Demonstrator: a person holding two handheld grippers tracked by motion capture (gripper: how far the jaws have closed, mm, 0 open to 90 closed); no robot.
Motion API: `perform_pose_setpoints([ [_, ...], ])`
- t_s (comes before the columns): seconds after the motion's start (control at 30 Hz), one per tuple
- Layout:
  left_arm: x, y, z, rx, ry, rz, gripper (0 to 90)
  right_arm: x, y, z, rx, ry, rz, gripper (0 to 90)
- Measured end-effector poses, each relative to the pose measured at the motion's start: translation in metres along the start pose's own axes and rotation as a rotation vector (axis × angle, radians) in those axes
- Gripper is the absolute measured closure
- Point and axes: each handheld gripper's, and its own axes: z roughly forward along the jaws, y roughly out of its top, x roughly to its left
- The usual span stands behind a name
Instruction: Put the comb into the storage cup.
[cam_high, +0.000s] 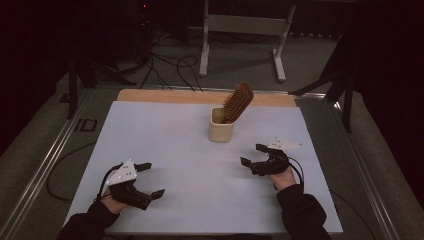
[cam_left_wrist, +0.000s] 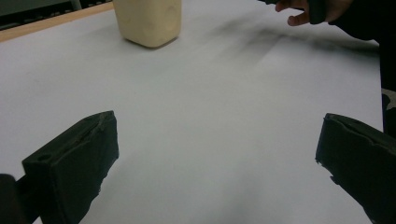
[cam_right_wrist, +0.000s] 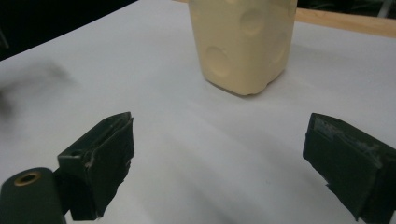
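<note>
left tool (cam_high: 150, 179): nearest the person, low over the near left of the worktop (cam_high: 165, 150); jaws spread wide, nothing between them. in the left gripper view the two black pads (cam_left_wrist: 70, 165) frame bare white surface.
right tool (cam_high: 254, 155): near right of the worktop, a little farther in than the left; jaws likewise wide apart and empty, pointed toward the cup. its grey three-cornered plate (cam_high: 285, 144) sits on top.
worktop: white sheet over a wooden board, whose far edge (cam_high: 200, 96) shows as a tan strip.
cup (cam_high: 221, 125): cream, squarish, round dimples on its walls as seen in the right gripper view (cam_right_wrist: 243, 42); stands upright, centre-far on the worktop, apart from both tools and nearer the right one.
hairbrush (cam_high: 237, 102): brown, wood-look paddle type; handle down inside the cup, head up and leaning to the right over the rim. bristle side probably faces the person, though the high view is too dim to be sure.
step in hand: judged as a resting stance, either ahead of an approach or after a release; neither tool touches cup or brush.
next move calls for: if the brush is to come out, the right tool must rise above the rim, close on the head or neck, and lift along its lean; the left tool could steady the light cup against tipping.
beyond the worktop: floor cables (cam_high: 170, 65) and a white frame's legs (cam_high: 205, 50).
</note>
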Motion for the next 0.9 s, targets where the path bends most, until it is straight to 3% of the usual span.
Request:
perform_pose_setpoints([
  [0.33, 0.001, -0.002, -0.003, 0.0, 0.009, -0.003, 0.1, 0.008, -0.016, -0.015, -0.012, 0.01, -0.022, 8.5],
  [0.9, 0.004, -0.012, -0.022, 0.003, 0.044, -0.017, 0.0, 0.016, -0.038, -0.041, -0.01, -0.053, -0.058, 8.5],
])
